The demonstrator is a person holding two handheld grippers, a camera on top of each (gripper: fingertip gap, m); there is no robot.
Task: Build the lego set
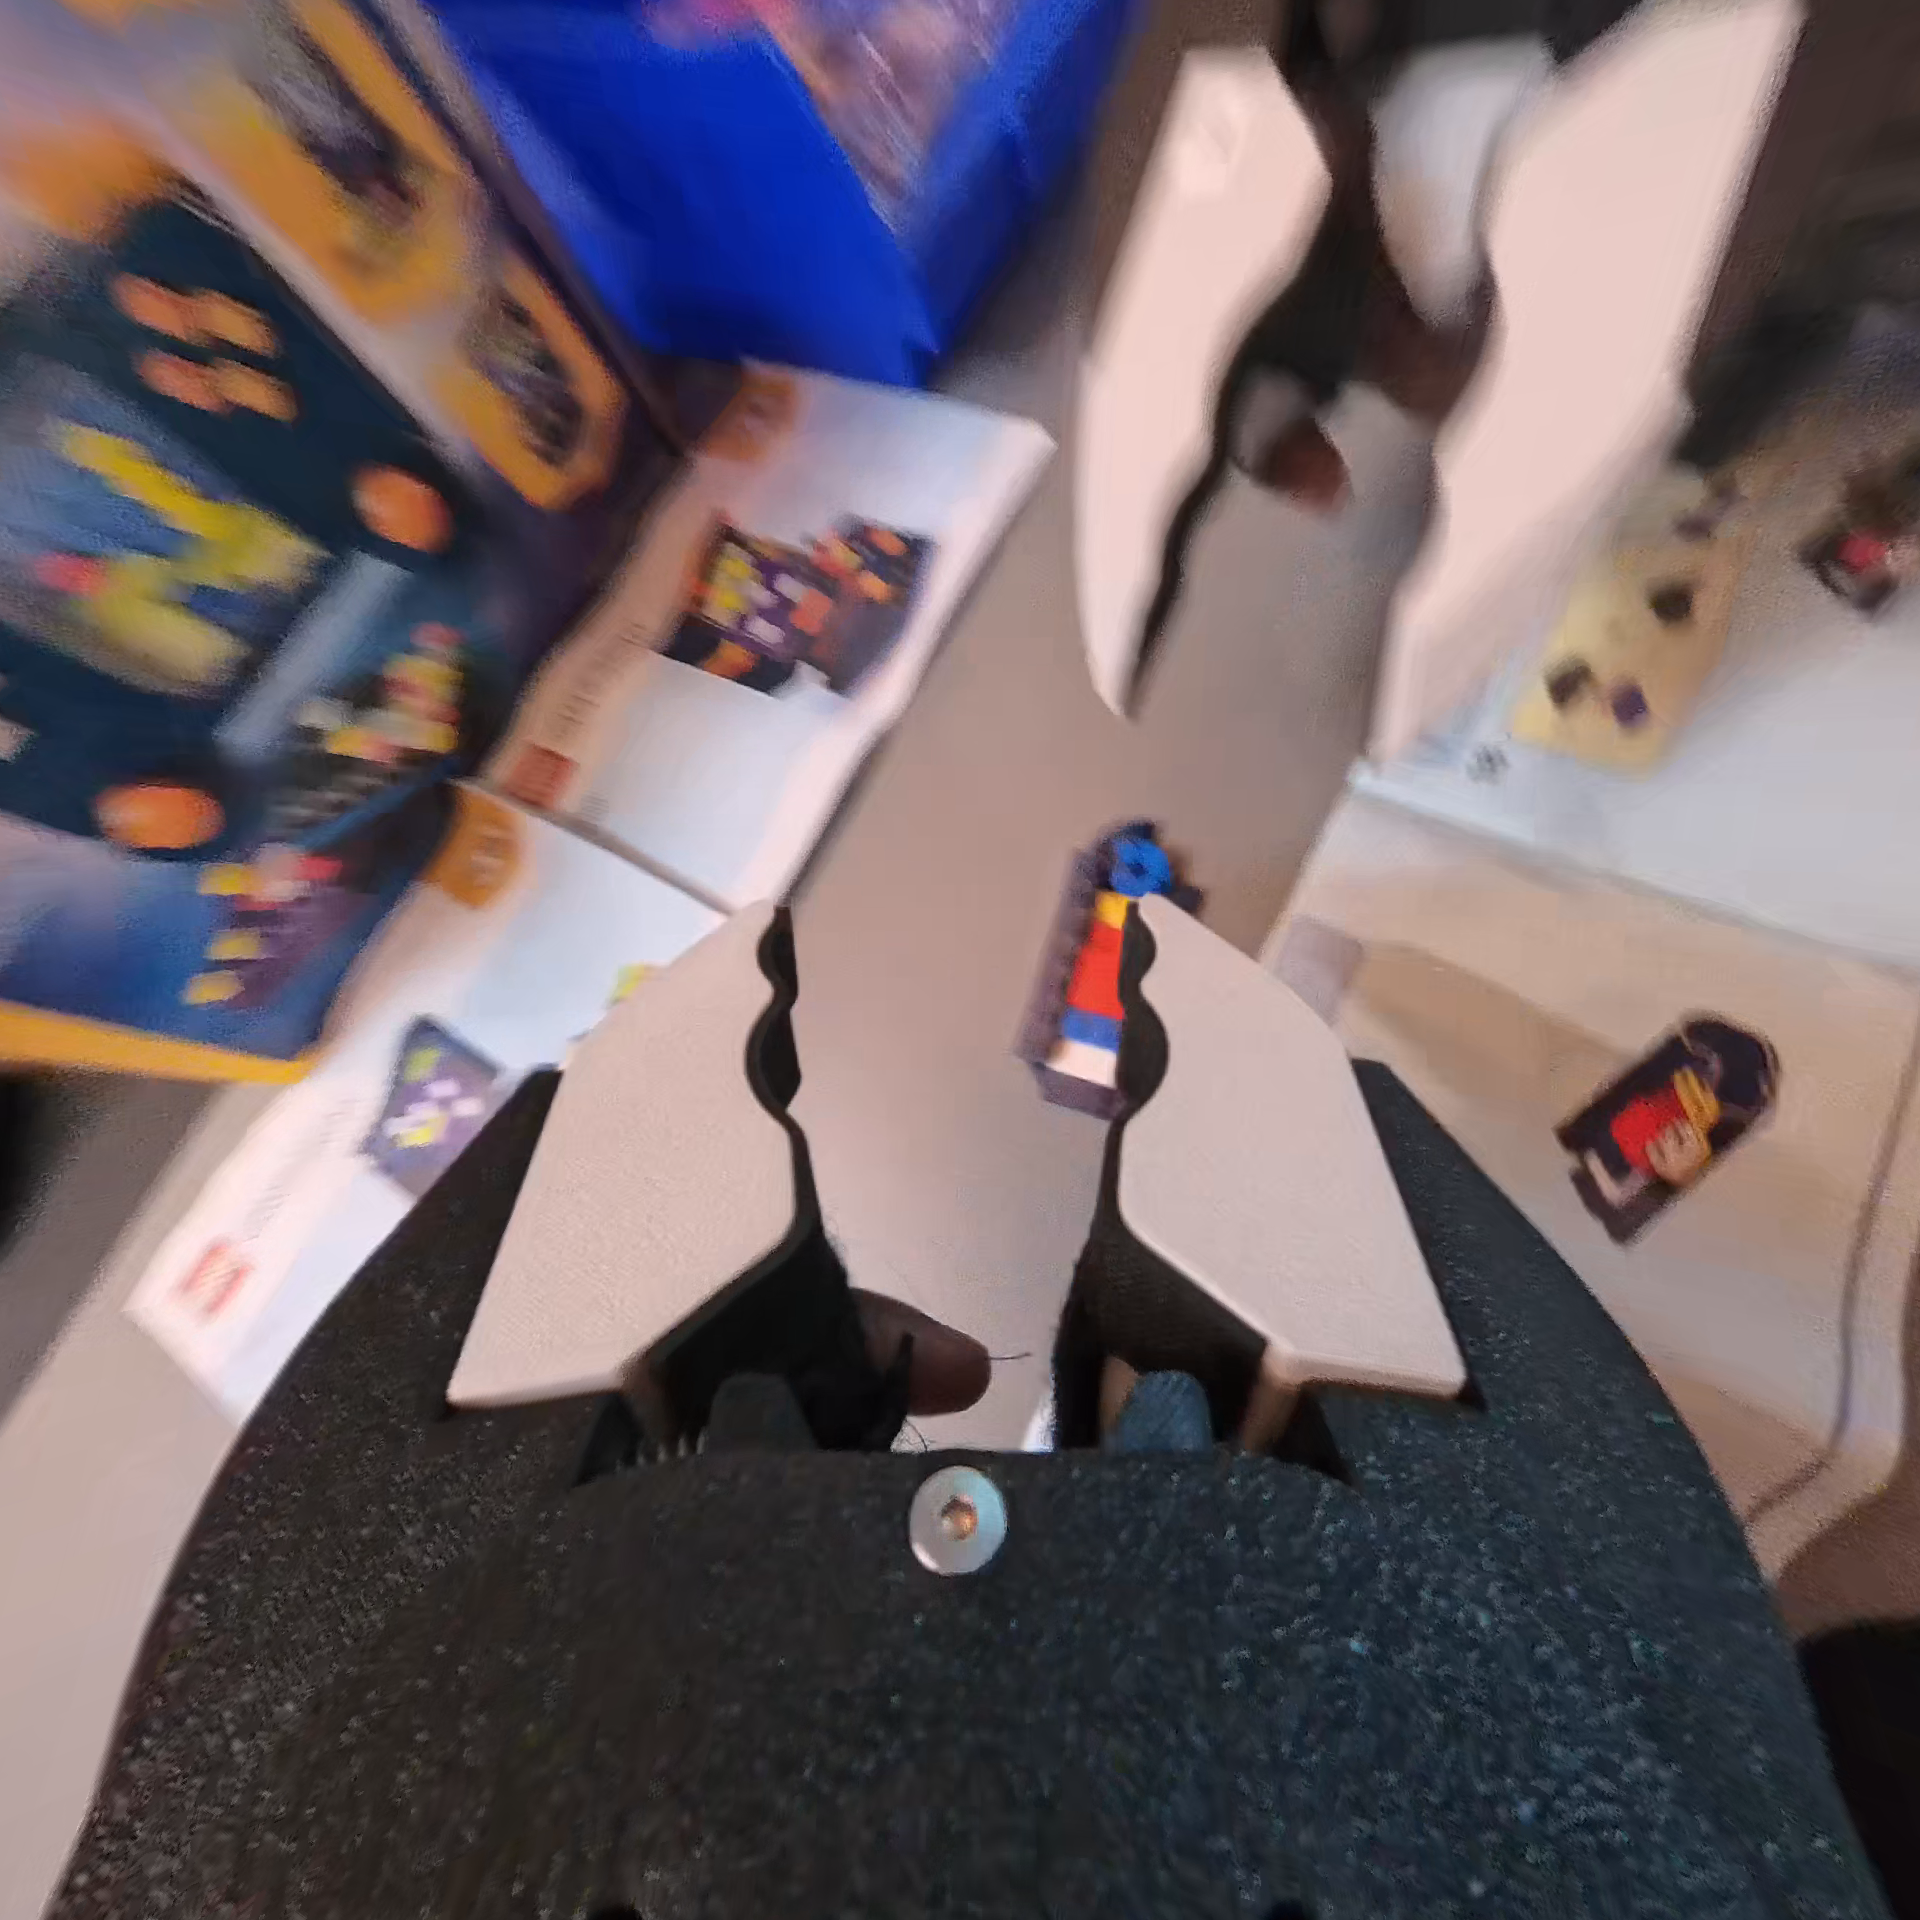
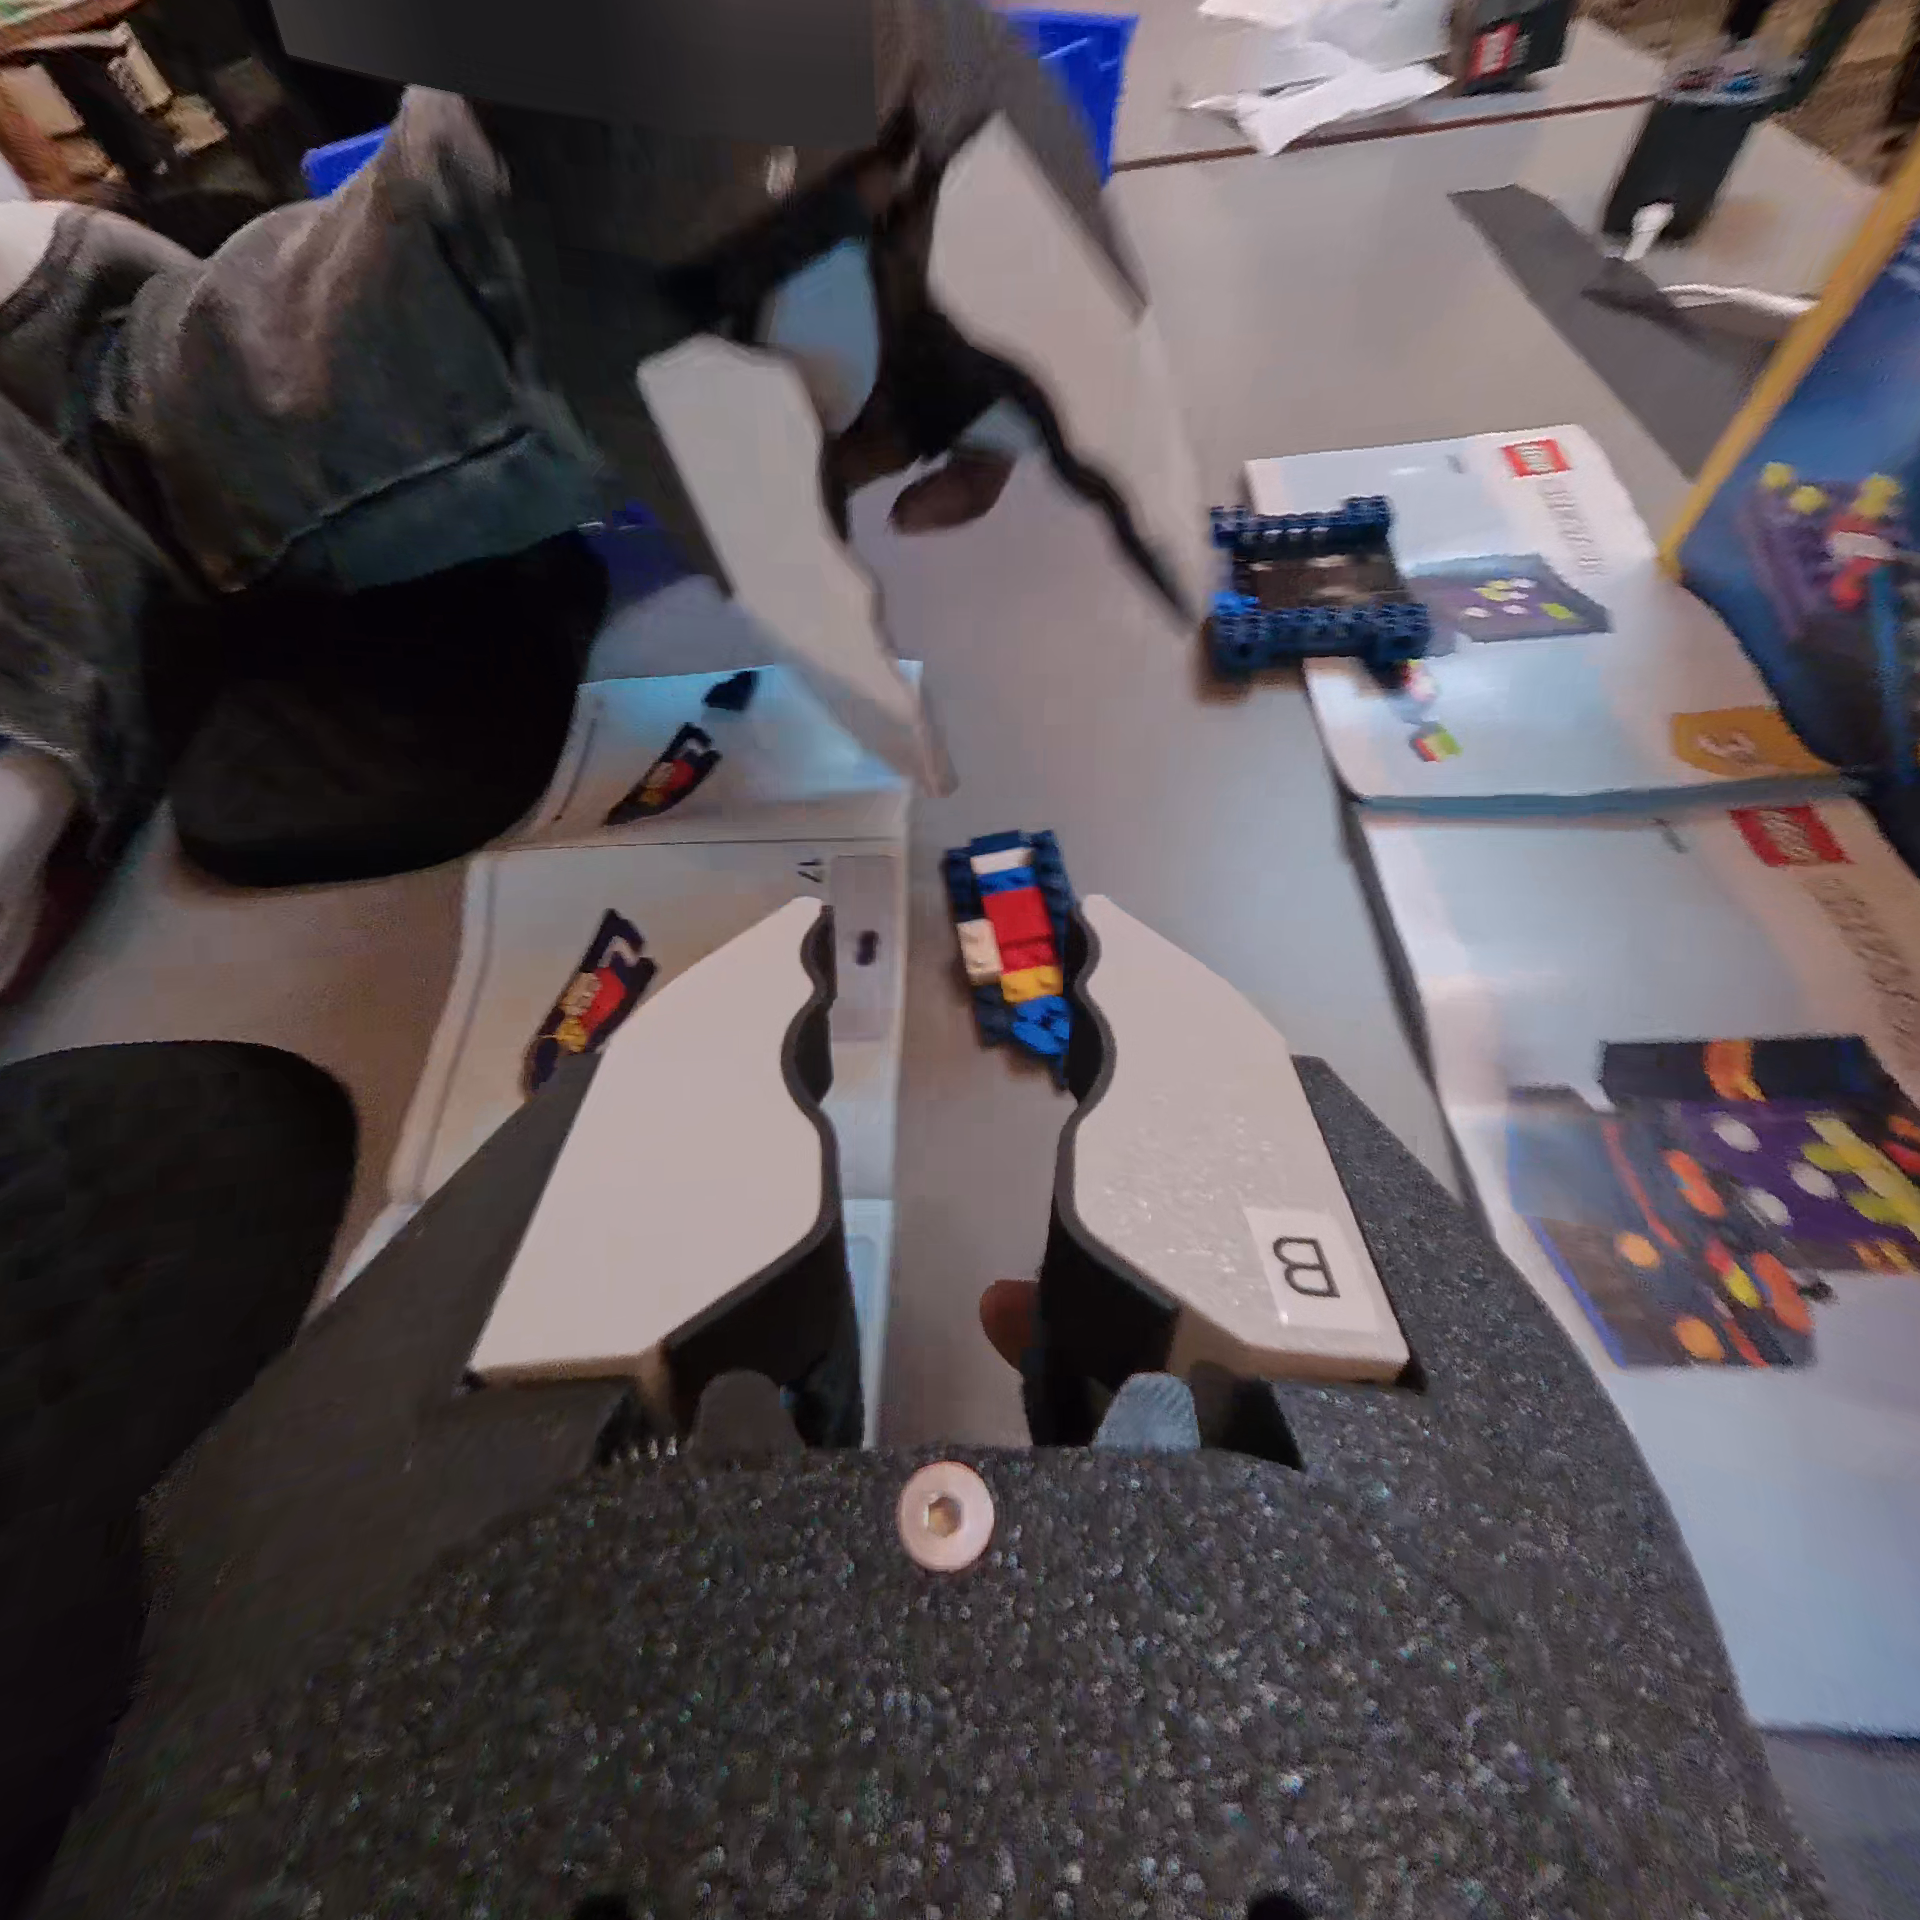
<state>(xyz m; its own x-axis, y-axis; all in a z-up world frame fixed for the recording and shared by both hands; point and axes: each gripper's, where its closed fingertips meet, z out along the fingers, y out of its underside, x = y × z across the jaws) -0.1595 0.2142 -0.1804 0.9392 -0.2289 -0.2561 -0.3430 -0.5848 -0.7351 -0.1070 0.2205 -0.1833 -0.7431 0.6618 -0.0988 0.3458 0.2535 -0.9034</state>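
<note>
Both the left gripper (image 1: 961, 914) and right gripper (image 2: 951, 909) have jaws apart and hold nothing; the brick strip (image 2: 1013, 940) lies flat on the tabletop (image 2: 1195, 831) beside each one's right finger, its long axis along the fingers.

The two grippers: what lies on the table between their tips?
A small brick assembly, dark blue with red, yellow and white, lies on the grey table between the left gripper and right gripper; both views show it.

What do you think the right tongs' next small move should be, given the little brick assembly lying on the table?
Probably shift the right tongs slightly rightward to centre them over the brick assembly. They stand open and empty, and the assembly lies on the grey table beside the right-hand finger, not midway between the two.
</note>
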